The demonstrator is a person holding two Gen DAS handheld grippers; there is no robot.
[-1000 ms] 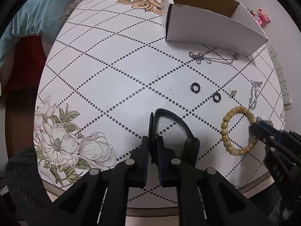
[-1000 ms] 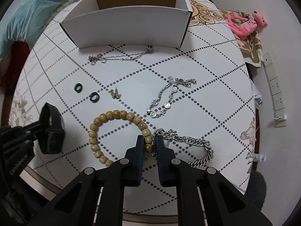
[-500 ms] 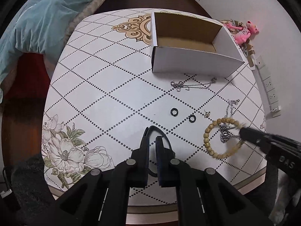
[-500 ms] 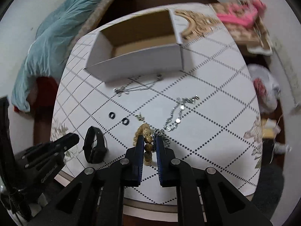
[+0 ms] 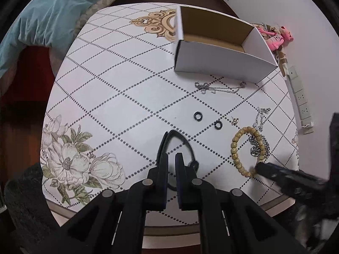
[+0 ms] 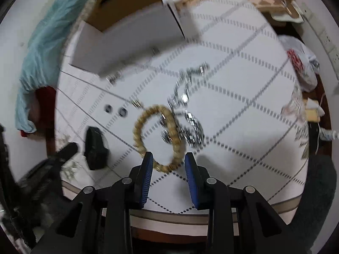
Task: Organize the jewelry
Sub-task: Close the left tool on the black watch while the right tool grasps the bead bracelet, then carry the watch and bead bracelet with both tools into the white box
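Observation:
My left gripper (image 5: 171,158) is shut on a black wristband (image 5: 169,139) and holds it above the patterned table (image 5: 106,89). The band (image 6: 95,148) also shows at the left of the blurred right wrist view. My right gripper (image 6: 167,158) has its jaws opening. The near end of a wooden bead bracelet (image 6: 159,135) sits between the blue pads (image 6: 147,169), which do not press it. In the left wrist view the bead bracelet (image 5: 235,148) lies by the right gripper's tip (image 5: 260,167). A silver chain bracelet (image 5: 254,146) overlaps it.
An open white box (image 5: 222,63) stands at the far side. In front of it lie a thin necklace (image 5: 220,87), two black rings (image 5: 198,116), small earrings (image 5: 234,121) and a coin chain (image 5: 261,116). The table's edge (image 6: 190,213) is right below my right gripper.
My right gripper, shut on the bead bracelet and raised half a second ago, has come lower, rolled and parted its jaws off the beads. My left gripper rose with the black band, then held still.

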